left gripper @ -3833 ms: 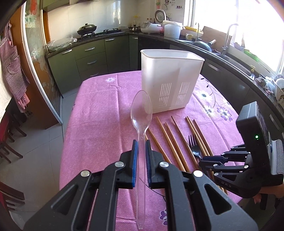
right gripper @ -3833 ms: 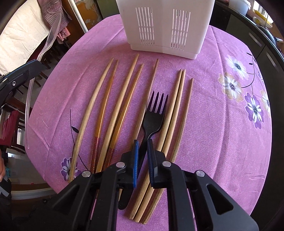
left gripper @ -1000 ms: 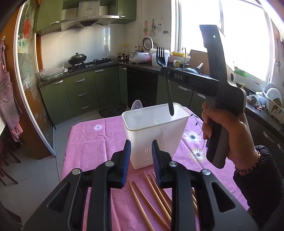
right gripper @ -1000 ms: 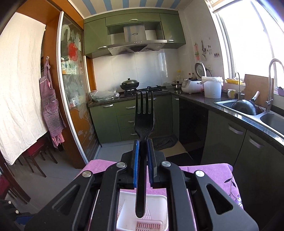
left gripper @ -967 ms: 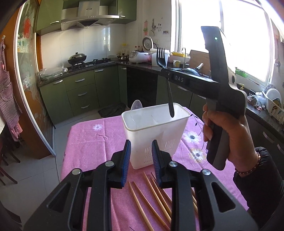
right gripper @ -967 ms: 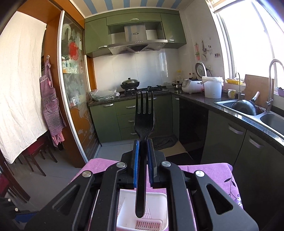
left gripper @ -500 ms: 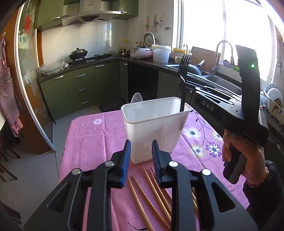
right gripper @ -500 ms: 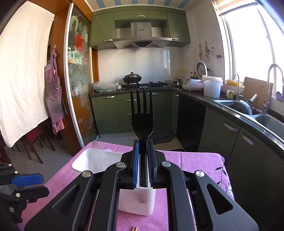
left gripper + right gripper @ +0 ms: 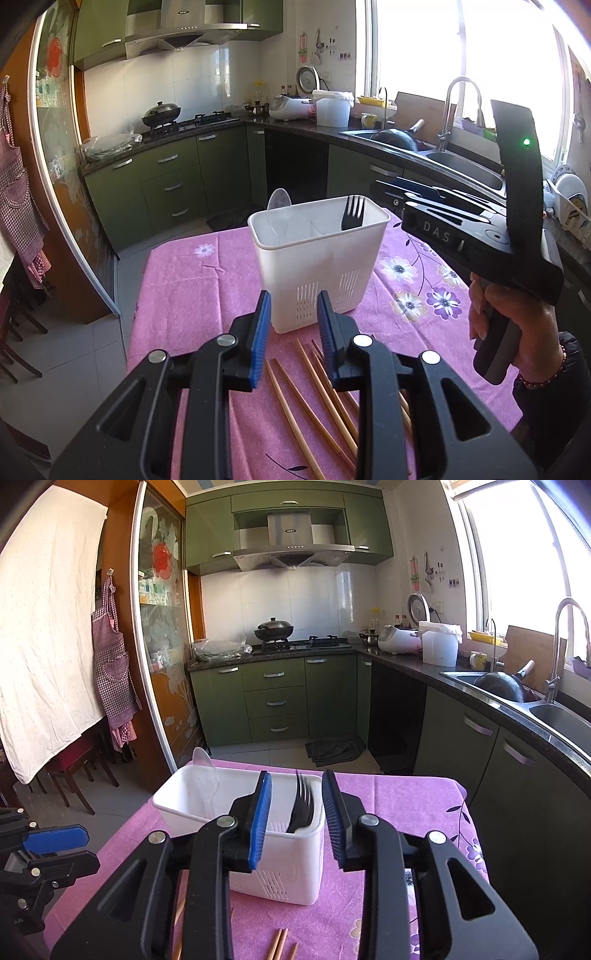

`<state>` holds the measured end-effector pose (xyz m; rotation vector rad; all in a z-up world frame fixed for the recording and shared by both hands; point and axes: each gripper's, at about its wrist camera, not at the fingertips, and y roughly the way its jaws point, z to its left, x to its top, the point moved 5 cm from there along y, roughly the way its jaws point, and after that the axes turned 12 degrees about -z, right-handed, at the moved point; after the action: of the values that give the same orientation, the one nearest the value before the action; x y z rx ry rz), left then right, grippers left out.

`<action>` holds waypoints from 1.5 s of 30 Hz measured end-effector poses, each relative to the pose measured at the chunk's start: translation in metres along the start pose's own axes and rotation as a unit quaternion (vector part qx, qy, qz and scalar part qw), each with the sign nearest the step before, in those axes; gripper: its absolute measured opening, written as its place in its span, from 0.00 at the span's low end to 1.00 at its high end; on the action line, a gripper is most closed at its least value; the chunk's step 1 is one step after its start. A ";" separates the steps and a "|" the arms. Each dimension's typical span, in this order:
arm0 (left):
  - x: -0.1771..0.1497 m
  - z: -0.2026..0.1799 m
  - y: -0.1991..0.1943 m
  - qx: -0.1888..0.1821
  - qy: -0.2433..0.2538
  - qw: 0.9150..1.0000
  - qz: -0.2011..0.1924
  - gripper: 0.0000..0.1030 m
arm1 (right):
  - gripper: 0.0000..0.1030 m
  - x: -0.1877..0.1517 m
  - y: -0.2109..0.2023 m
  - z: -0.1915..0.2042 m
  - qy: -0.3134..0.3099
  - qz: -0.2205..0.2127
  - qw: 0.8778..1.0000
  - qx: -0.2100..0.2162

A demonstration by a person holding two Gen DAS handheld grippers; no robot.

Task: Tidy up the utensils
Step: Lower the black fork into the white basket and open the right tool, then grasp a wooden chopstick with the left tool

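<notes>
The right gripper (image 9: 296,819) is standing with its jaws parted, having just been opening; the black fork (image 9: 302,805) is showing between the blue pads in the right wrist view, but the pads are not pressing on it. The fork is sitting tines-up inside the white utensil holder (image 9: 317,266), in the compartment toward the right of the left wrist frame. The clear spoon (image 9: 279,201) is leaning in the compartment at the left. The left gripper (image 9: 293,341) is hovering at lower centre with its jaws apart and nothing between them. The wooden chopsticks (image 9: 314,391) are lying on the pink tablecloth (image 9: 192,295), just in front of the holder.

Hazards from this state:

- The right gripper is hanging close above the holder rim. Pulling back low or sideways risks catching the fork tines or the rim, tipping the light plastic holder.
- The fork is resting loosely and may lean or shift on contact.
- The chopsticks are lying tightly side by side. A narrow jaw opening risks pinching two at once, or rolling one away toward the table edge.
- Both grippers are working near the same holder; crossing paths risks a collision.
</notes>
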<state>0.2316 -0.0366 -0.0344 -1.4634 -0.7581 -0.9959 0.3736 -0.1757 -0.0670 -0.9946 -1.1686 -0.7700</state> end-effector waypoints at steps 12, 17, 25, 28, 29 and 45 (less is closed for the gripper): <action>-0.024 0.003 -0.004 0.011 -0.001 1.000 0.028 0.44 | 0.47 -0.029 -0.067 -0.022 0.044 0.037 0.998 -0.016; -0.058 0.005 0.008 0.009 -0.025 0.996 0.081 0.54 | 0.51 -0.062 -0.084 -0.040 0.051 0.077 0.995 -0.034; -0.111 0.021 0.051 0.027 -0.074 0.978 0.195 0.52 | 0.51 -0.096 -0.093 -0.057 0.059 0.114 0.991 -0.038; -0.118 0.023 0.062 0.036 -0.073 0.974 0.213 0.40 | 0.51 -0.099 -0.091 -0.058 0.058 0.120 0.990 -0.033; -0.120 0.024 0.066 0.040 -0.072 0.973 0.216 0.40 | 0.53 -0.099 -0.089 -0.058 0.059 0.122 0.990 -0.032; -0.136 0.021 0.090 0.053 -0.081 0.958 0.269 0.17 | 0.55 -0.108 -0.085 -0.060 0.064 0.136 0.988 -0.025</action>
<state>0.2566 -0.0171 -0.1963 -1.5546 -0.4748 -0.4178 0.2940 -0.2650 -0.1579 -1.1026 -0.8845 -0.6379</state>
